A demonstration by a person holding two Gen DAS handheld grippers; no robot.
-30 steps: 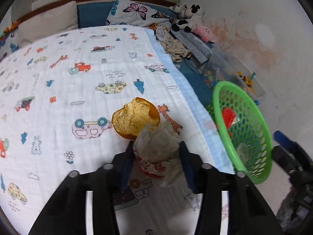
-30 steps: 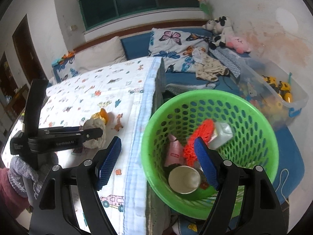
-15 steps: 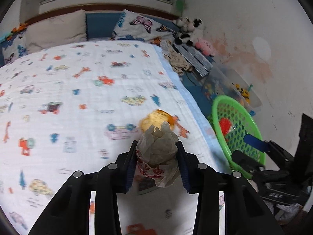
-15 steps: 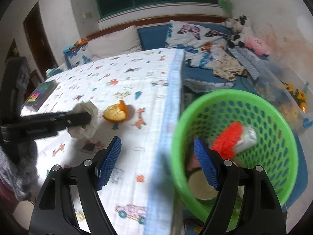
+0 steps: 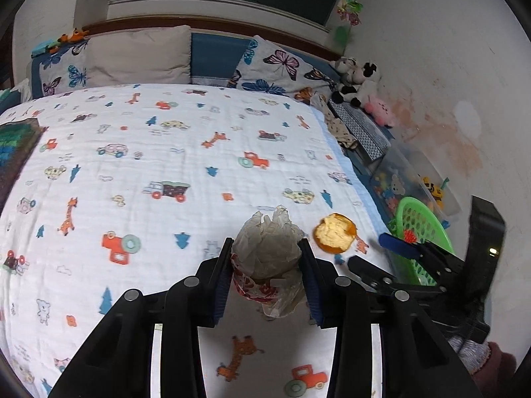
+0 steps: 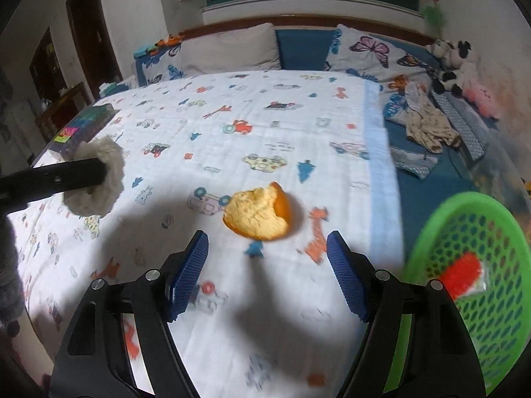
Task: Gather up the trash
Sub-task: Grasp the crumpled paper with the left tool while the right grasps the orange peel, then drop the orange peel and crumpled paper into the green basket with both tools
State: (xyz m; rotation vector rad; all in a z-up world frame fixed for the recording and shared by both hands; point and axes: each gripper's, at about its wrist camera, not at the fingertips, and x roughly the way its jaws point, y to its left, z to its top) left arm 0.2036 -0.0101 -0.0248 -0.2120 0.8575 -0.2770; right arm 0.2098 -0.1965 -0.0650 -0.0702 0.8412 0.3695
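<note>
Two grippers are seen over one bed [image 5: 166, 152], which is covered by a cartoon-print sheet and fills most of both views. Pillows [image 5: 139, 54] are propped at the headboard; plush toys [image 5: 356, 83] are piled along the wall side. A dark box [image 6: 83, 126] is left at the bed's far left edge.

A green basket [image 6: 491, 232] is set off the bed's right edge, low and beside the mattress, probably so trash can be dropped in without a long carry. Red and pale scraps are already seen inside it.

The left gripper [image 5: 265, 272] is clamped on a paper wad [image 5: 267, 248]; the wad is pinched between both blue pads and held above the sheet, clear of it, judged ready for transport to the basket. Crumpled paper is likely to compress, so a firm pinch is sensible.

The right gripper [image 6: 267, 275] is held with fingers wide apart and nothing between them, aimed at an orange peel [image 6: 257, 214]. The peel is lying cup-side up on the sheet, just ahead of the open fingers, not touched. It is judged the next pickup; the thin curved rind may slip or tear.
</note>
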